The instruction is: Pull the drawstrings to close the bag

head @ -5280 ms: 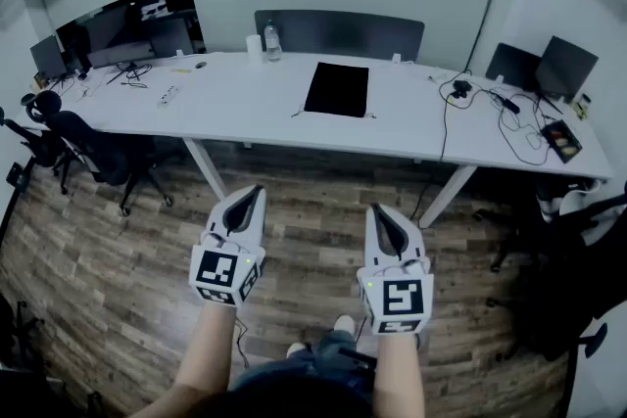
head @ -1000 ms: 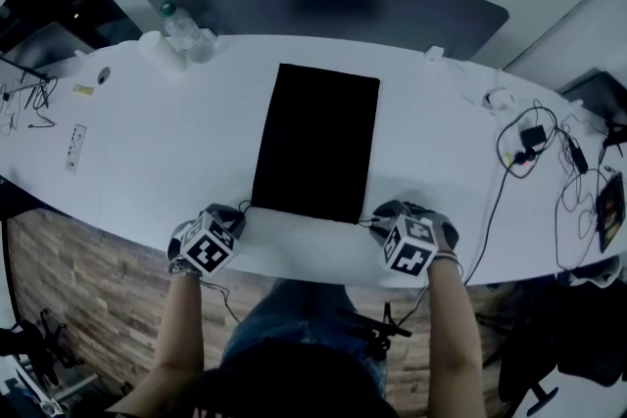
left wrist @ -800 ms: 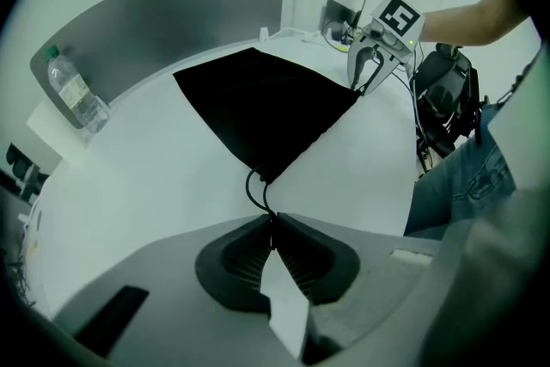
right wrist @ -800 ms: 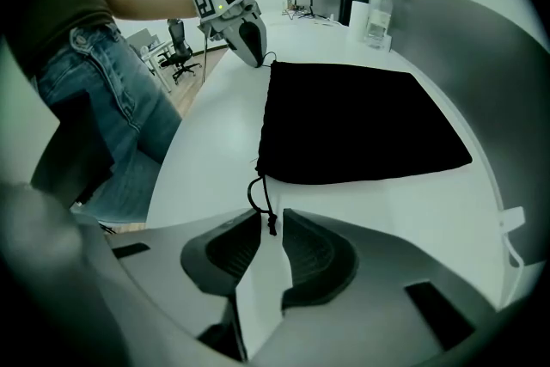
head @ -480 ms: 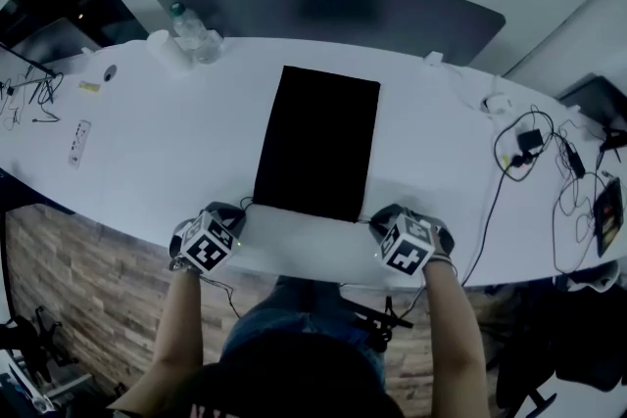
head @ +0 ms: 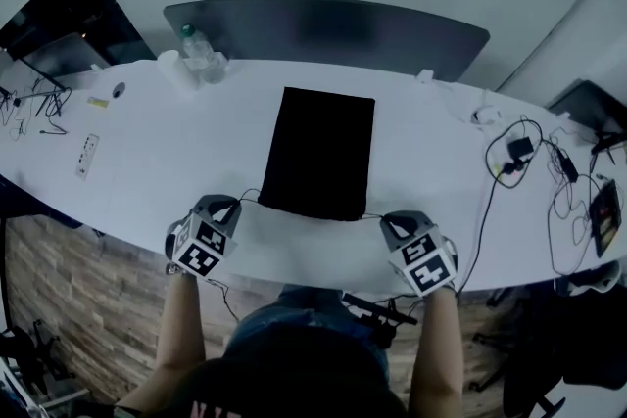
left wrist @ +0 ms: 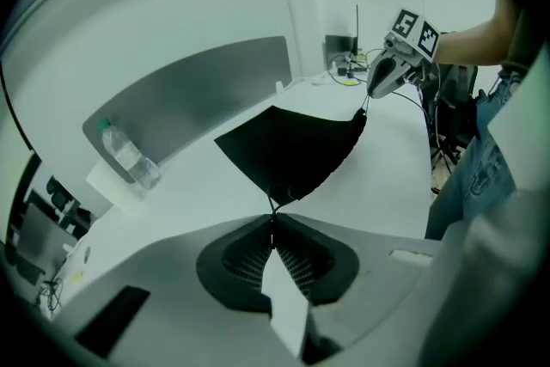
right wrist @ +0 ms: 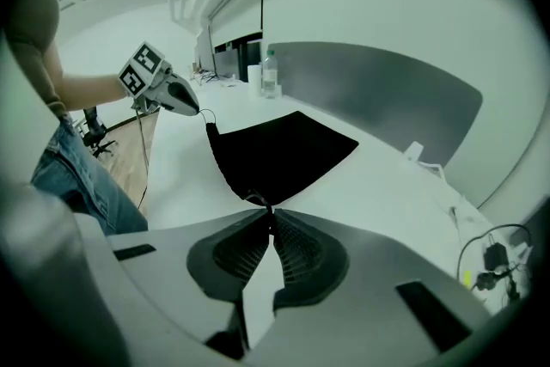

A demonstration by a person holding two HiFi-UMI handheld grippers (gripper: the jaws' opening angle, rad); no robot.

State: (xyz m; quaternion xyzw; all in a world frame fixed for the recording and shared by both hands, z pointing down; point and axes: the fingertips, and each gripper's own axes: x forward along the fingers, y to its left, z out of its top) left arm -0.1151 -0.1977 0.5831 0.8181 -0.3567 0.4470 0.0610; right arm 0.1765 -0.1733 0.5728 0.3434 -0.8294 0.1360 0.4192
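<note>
A flat black drawstring bag (head: 318, 150) lies on the white table (head: 147, 162), its mouth toward me. My left gripper (head: 231, 204) is shut on the left drawstring (left wrist: 273, 207), which runs taut to the bag's near left corner. My right gripper (head: 385, 221) has just been closing and is shut on the right drawstring (right wrist: 256, 200), pinched between its pads. In the left gripper view the bag (left wrist: 296, 149) has its near edge lifted and curved, with the right gripper (left wrist: 382, 80) beyond. The right gripper view shows the bag (right wrist: 277, 152) and the left gripper (right wrist: 180, 99).
A water bottle (head: 199, 48) and a white cup (head: 174, 69) stand at the back left before a grey partition (head: 323, 26). Cables and chargers (head: 517, 154) lie at the right. A small remote (head: 88, 155) sits far left. The table's near edge runs just under both grippers.
Both grippers have risen and drawn back toward me, a little further apart. The strings have gone taut and the bag's near edge has lifted off the table.
</note>
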